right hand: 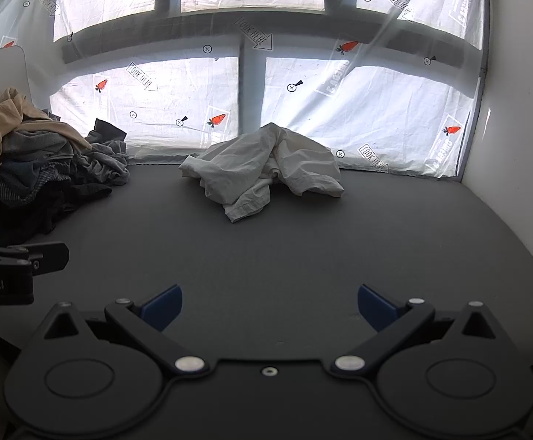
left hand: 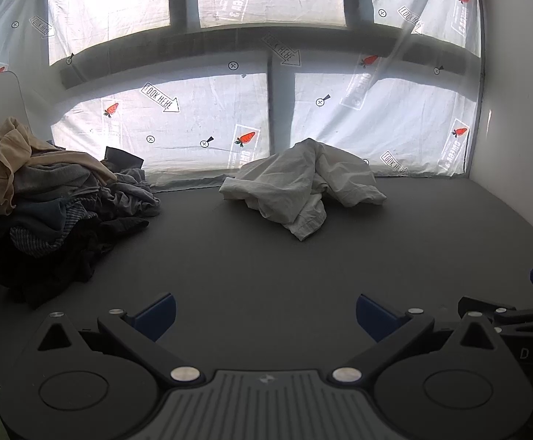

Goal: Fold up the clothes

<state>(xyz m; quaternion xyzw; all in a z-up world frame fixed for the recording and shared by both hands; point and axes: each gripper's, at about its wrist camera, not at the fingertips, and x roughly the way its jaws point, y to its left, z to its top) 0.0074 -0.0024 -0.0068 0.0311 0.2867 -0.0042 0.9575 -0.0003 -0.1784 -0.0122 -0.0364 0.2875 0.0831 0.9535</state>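
Observation:
A crumpled white garment [left hand: 303, 187] lies on the dark grey table [left hand: 248, 264] near its far edge; it also shows in the right wrist view [right hand: 262, 172]. My left gripper [left hand: 265, 311] is open and empty, low over the near part of the table, well short of the garment. My right gripper [right hand: 270, 306] is open and empty too, beside the left one. Its blue pad and black body [left hand: 523, 315] show at the right edge of the left wrist view. The left gripper's body [right hand: 13, 267] shows at the left edge of the right wrist view.
A heap of mixed clothes [left hand: 46, 198], tan, grey and dark, sits at the table's left side, also in the right wrist view [right hand: 35, 168]. A printed white sheet [left hand: 178, 128] covers the windows behind. A white wall [left hand: 515, 128] bounds the right side.

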